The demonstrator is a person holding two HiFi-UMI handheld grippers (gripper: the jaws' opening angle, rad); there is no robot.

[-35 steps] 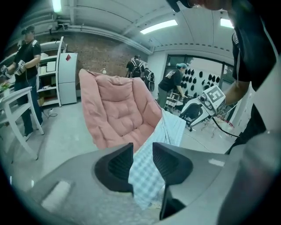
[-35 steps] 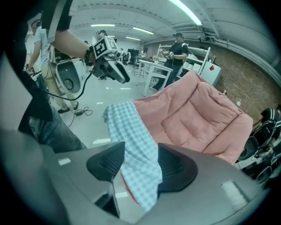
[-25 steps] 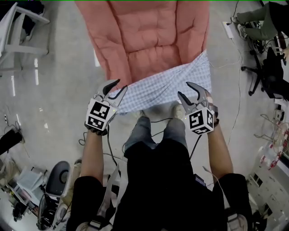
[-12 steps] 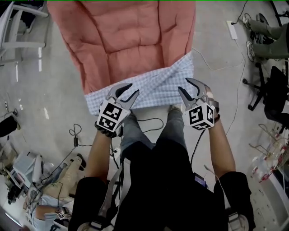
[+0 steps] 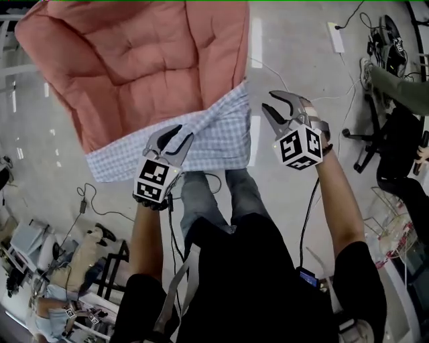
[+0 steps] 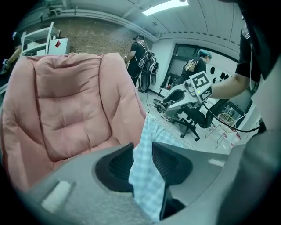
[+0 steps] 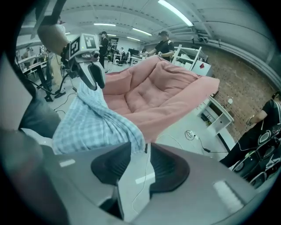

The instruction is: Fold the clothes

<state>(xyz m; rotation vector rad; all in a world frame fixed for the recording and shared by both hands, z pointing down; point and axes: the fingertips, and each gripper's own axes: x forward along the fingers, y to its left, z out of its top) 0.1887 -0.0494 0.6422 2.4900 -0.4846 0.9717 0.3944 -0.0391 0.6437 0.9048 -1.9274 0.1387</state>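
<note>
Now left tool [image 5: 182, 132] clamps the checked cloth [image 5: 216, 137]; right tool [image 5: 269, 102], just narrowing, gapes slightly, empty.

Loose cables [image 5: 86, 195] cross the glossy grey floor [image 5: 298, 63]. A black office chair [image 5: 392, 137] stands nearby; strip lights [image 7: 175, 12] overhead.

Black short sleeves [image 5: 348, 264] and grey-blue jeans [image 5: 201, 194] are worn; black-and-white marker cubes [image 5: 155, 179] are borne by the grey left gripper [image 5: 181, 132] and right gripper [image 5: 269, 100].
</note>
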